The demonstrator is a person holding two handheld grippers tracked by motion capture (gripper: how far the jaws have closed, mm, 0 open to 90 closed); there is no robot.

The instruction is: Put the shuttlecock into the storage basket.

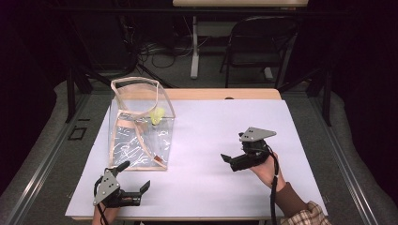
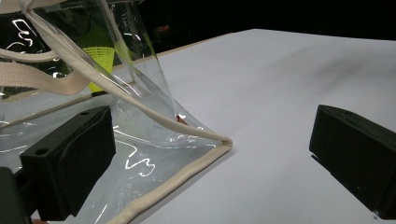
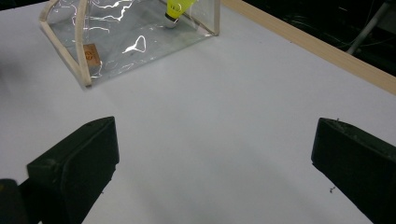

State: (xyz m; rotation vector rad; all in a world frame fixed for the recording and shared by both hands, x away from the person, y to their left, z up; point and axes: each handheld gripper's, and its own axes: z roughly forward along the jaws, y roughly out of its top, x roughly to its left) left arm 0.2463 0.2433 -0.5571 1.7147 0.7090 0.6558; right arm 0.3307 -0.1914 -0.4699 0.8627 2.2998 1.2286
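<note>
Clear plastic tote bag [image 1: 141, 126] with beige fabric trim stands upright on the left half of the white table sheet [image 1: 211, 140], and one yellow-green shuttlecock [image 1: 157, 116] sits inside near its far wall, blurred by glare and creases in the plastic. In the left gripper view the bag's top is cut off by the frame; its near bottom corner [image 2: 224, 142] lies between the jaws, touching neither. Left gripper [image 1: 136, 178] hangs at the table's near edge, just beside the bag, jaws spread wide and holding nothing. Right gripper [image 1: 230, 161] hovers over the sheet's right half, well apart from the bag, jaws also spread wide and empty; the hand [image 1: 267, 171] wraps its rear. A small brown tag [image 3: 92, 55] shows at the bag's lower corner, its print unreadable. Open sheet stretches between bag and right gripper. Count: one bag, one shuttlecock, two grippers. Beyond the table one folding chair [image 1: 258, 42] stands in the dark.
</note>
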